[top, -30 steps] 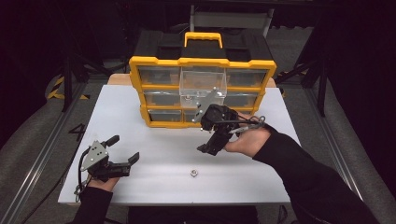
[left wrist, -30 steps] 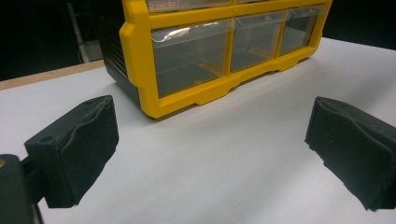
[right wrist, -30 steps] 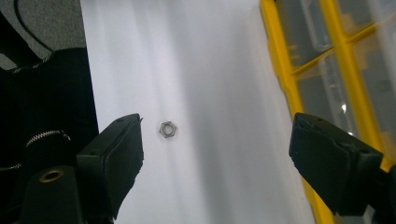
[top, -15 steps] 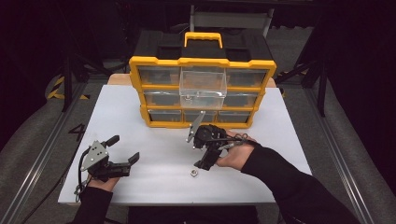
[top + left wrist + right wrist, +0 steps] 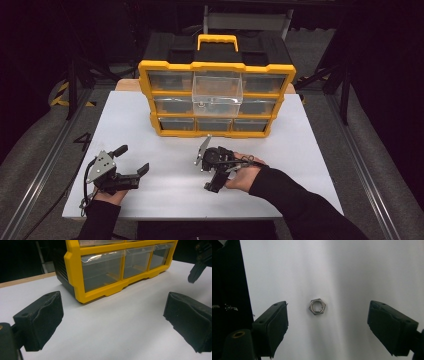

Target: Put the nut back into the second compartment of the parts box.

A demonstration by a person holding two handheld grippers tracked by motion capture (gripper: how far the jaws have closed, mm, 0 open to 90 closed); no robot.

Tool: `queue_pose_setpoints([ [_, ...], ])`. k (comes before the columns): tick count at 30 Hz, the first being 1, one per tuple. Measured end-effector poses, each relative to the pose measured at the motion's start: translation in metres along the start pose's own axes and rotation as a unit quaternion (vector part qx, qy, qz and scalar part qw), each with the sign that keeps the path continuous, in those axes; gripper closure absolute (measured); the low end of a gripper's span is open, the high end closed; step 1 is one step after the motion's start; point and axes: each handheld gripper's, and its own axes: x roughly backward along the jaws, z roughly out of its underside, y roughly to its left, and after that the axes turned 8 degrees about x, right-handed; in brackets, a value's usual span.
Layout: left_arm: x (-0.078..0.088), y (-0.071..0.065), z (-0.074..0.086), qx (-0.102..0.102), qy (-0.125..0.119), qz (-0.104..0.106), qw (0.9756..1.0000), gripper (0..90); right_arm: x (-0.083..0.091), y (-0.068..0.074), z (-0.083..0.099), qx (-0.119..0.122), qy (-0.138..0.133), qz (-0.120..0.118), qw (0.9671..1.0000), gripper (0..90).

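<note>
- Your right gripper (image 5: 209, 186) points down at the table (image 5: 300, 150) near the middle of its front edge, jaws spread wide, gripping nothing
- The hex nut (image 5: 317, 306) lies flat on the white top between those jaws, touching neither pad
- Your left gripper (image 5: 131, 161) hovers near the front left corner, released and empty, facing the yellow drawer cabinet (image 5: 220, 70)
</note>
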Motion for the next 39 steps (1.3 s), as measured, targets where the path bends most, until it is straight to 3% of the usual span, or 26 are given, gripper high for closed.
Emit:
queue_pose_setpoints([
  [8,0.0,0.0,0.0,-0.001,0.001,-0.001,1.0,3.3,-0.026,0.006,0.0,0.016,0.028,-0.015,0.9994,26.9],
  [15,0.0,0.0,0.0,-0.001,0.001,-0.001,1.0,3.3,-0.037,0.006,0.0,0.007,0.037,-0.022,0.9991,44.9],
  [18,0.0,0.0,0.0,-0.001,0.002,-0.001,1.0,3.3,-0.04,0.007,-0.003,0.012,0.046,-0.022,0.9987,58.3],
  [23,0.0,0.0,0.0,-0.002,0.002,0.0,1.0,3.3,-0.041,0.006,-0.009,0.016,0.054,-0.012,0.9983,67.4],
  [30,0.001,0.0,0.0,-0.001,0.0,-0.001,1.0,3.4,-0.037,0.007,-0.008,0.026,0.067,-0.013,0.9973,69.7],
  [39,0.0,0.0,0.0,-0.001,0.001,0.0,1.0,3.4,0.002,0.007,-0.008,0.039,0.067,-0.009,0.997,69.7],
])
